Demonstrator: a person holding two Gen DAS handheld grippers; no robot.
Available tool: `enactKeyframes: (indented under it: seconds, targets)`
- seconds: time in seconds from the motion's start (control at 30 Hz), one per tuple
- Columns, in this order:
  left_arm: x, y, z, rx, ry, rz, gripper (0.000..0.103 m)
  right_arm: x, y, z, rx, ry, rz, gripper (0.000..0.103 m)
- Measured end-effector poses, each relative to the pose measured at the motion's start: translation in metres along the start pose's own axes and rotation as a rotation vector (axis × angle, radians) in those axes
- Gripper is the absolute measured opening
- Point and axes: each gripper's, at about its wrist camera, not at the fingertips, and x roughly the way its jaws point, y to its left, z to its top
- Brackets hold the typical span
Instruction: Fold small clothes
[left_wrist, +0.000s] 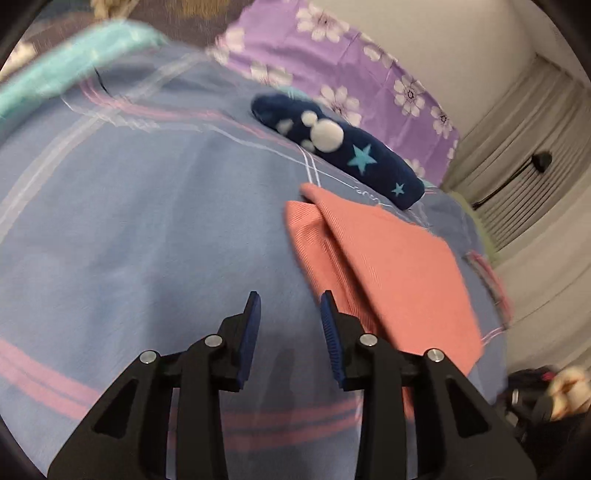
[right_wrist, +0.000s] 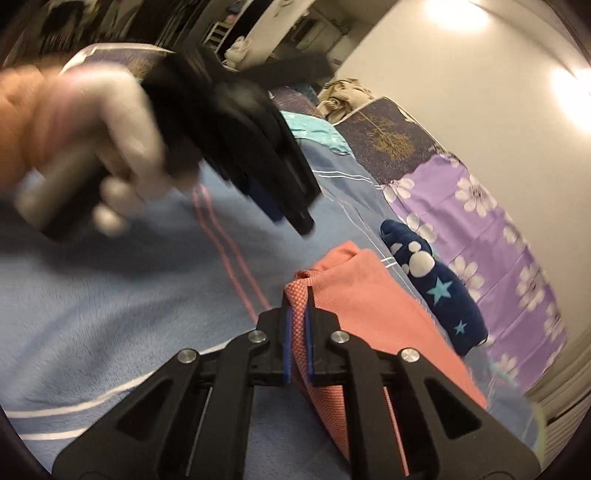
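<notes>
Gripping pink garment (right_wrist: 373, 314) fold edge: right gripper (right_wrist: 298, 325) clamped, mid-bedsheet (left_wrist: 129, 221). Left gripper (left_wrist: 290, 317) hovering beside, jaws parted, empty. Next: left needing opposite edge to complete fold.

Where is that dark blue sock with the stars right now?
The dark blue sock lies on the blue striped bedsheet, just beyond the folded pink cloth and in front of the purple flowered fabric, right of centre in both wrist views.
</notes>
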Motion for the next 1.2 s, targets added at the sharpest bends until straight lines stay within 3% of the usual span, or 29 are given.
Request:
enactKeyframes:
  seconds: [0.17, 0.2, 0.23, 0.37, 0.4, 0.47, 0.57, 0.8, 0.87, 1.1, 1.2]
  targets:
    - [0.053, 0.01, 0.031, -0.114, 0.037, -0.136, 0.03, 0.001, 0.001, 0.001, 0.024, 0.011, 0.02, 0.005]
    - [0.058, 0.011, 0.036, -0.136, 0.034, -0.15, 0.023, 0.001, 0.001, 0.001, 0.029, 0.013, 0.026, 0.005]
    - [0.065, 0.011, 0.041, -0.153, 0.033, -0.14, 0.001, 0.0, 0.002, 0.001, 0.036, 0.015, 0.033, 0.005]
    - [0.053, -0.005, 0.049, -0.109, -0.073, -0.152, 0.001, -0.011, 0.001, 0.003, 0.075, 0.005, 0.067, 0.005]
    - [0.052, -0.006, 0.05, -0.089, -0.089, -0.123, 0.001, -0.006, 0.005, 0.001, 0.06, 0.026, 0.085, 0.005]
    - [0.066, 0.001, 0.047, -0.084, -0.052, -0.031, 0.001, 0.01, 0.018, -0.007, 0.028, 0.095, 0.124, 0.005]
    - [0.065, 0.01, 0.043, -0.125, -0.056, -0.082, 0.001, 0.018, 0.029, -0.016, 0.007, 0.136, 0.135, 0.008]
    - [0.033, 0.005, 0.039, -0.082, -0.086, -0.052, 0.026, -0.006, 0.024, -0.017, 0.029, 0.077, 0.148, 0.028]
    - [0.024, 0.003, 0.032, -0.066, -0.087, -0.049, 0.039, -0.016, 0.019, -0.022, 0.022, 0.074, 0.129, 0.032]
    - [0.034, -0.02, 0.0, 0.036, 0.041, -0.086, 0.053, -0.023, 0.001, -0.055, 0.074, 0.173, 0.077, 0.041]
    - [0.042, -0.027, -0.002, 0.076, 0.033, -0.055, 0.057, -0.019, -0.004, -0.061, 0.09, 0.198, 0.059, 0.046]
